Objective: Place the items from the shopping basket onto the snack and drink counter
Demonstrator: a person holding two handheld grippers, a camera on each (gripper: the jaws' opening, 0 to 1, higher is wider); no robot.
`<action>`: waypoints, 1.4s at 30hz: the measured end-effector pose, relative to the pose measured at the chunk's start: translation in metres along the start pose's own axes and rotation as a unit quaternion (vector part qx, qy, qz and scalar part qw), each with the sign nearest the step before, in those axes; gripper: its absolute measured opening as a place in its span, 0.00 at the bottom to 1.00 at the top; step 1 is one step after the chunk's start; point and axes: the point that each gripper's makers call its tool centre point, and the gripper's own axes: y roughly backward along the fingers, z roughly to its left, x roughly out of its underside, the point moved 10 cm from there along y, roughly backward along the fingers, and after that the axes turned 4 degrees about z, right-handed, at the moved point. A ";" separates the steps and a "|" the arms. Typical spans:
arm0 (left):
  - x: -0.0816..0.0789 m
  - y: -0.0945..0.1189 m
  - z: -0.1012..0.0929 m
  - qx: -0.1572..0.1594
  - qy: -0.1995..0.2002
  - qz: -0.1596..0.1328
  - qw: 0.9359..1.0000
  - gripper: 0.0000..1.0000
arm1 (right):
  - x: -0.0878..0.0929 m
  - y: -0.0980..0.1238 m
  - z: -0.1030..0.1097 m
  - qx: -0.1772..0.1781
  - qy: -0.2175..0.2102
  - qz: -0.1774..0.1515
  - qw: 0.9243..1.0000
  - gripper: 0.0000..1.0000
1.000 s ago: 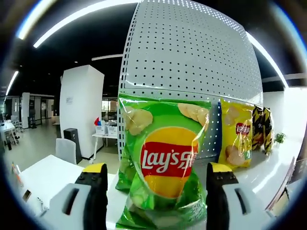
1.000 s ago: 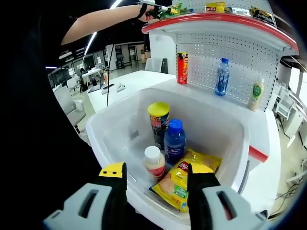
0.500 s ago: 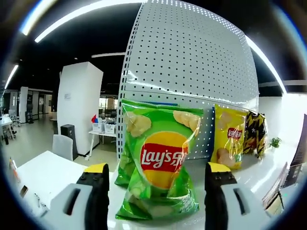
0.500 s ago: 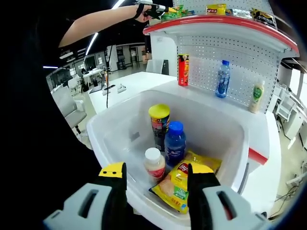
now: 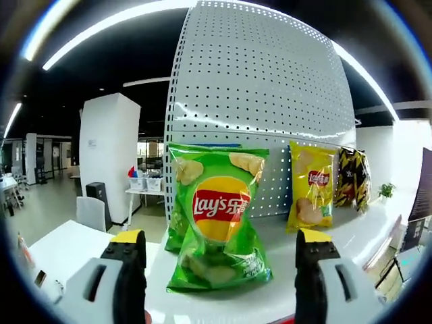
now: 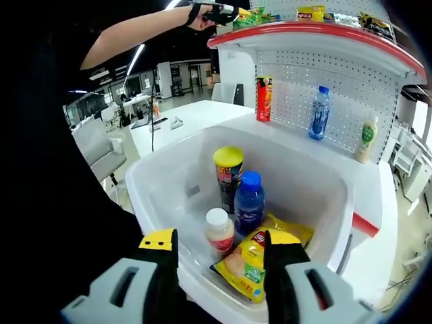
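Two green chip bags [image 5: 214, 226] stand on the top shelf [image 5: 283, 297], one tucked behind the other, leaning against the perforated back panel [image 5: 263, 101]. Further along the same shelf a yellow chip bag [image 5: 310, 196] stands upright, and beyond it a black-and-yellow bag [image 5: 351, 179]. The left tongs [image 5: 219, 266] are spread wide and grasp nothing; the front green bag sits between their jaws without touching either.

In the right gripper view, the right tongs [image 6: 221, 260] hang released above the white basket [image 6: 158, 185], holding nothing. Inside the basket are a yellow-lidded chip can [image 6: 229, 177], a blue bottle [image 6: 249, 202] just beside it, a small white-capped bottle [image 6: 219, 230] and a flat yellow chip bag [image 6: 260, 260]. On the lower counter [image 6: 368, 175] behind the basket stand a red can [image 6: 263, 98], a water bottle [image 6: 318, 113] and a pale bottle [image 6: 366, 138], well apart. Up on the red-edged shelf, the person's hand [image 6: 202, 15] holds the other tongs beside the green bags.
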 end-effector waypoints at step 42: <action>0.029 0.103 -0.025 0.053 -0.028 -0.021 0.998 0.93 | -0.018 -0.017 -0.016 -0.029 0.031 0.007 0.999 0.50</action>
